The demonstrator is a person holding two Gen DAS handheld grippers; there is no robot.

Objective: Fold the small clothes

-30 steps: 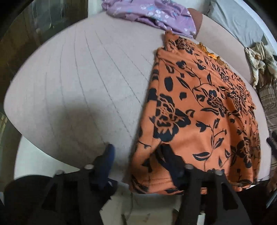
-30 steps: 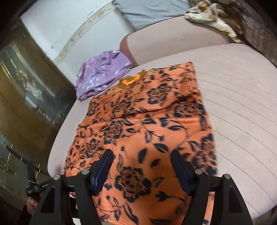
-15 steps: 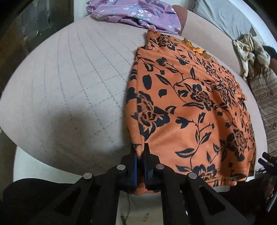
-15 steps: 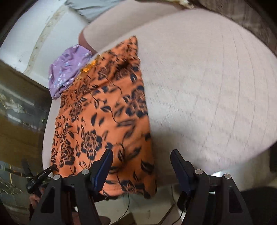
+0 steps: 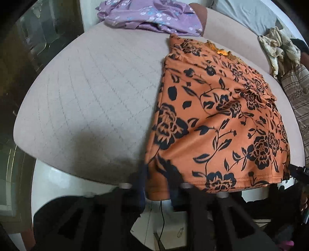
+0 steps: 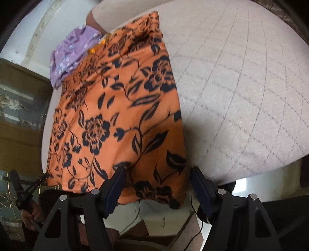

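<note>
Straddling near-left corner of orange floral garment [image 5: 222, 115], left gripper [image 5: 156, 185] has jaws partly apart, just been opening; hem between them, pads not clearly pressing. Right gripper [image 6: 157, 185] wide open, near-right hem corner between fingers, ungripped. Garment lies flat along near edge of quilted cushion [image 5: 87, 96]; purple garment [image 5: 150, 17] at far edge.

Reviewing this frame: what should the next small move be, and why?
Probably close the right gripper on the near hem corner of the orange garment. Its jaws stand open astride that corner. The left gripper has jaws that have just been opening, with the other hem corner between them, so neither end looks held yet.
</note>
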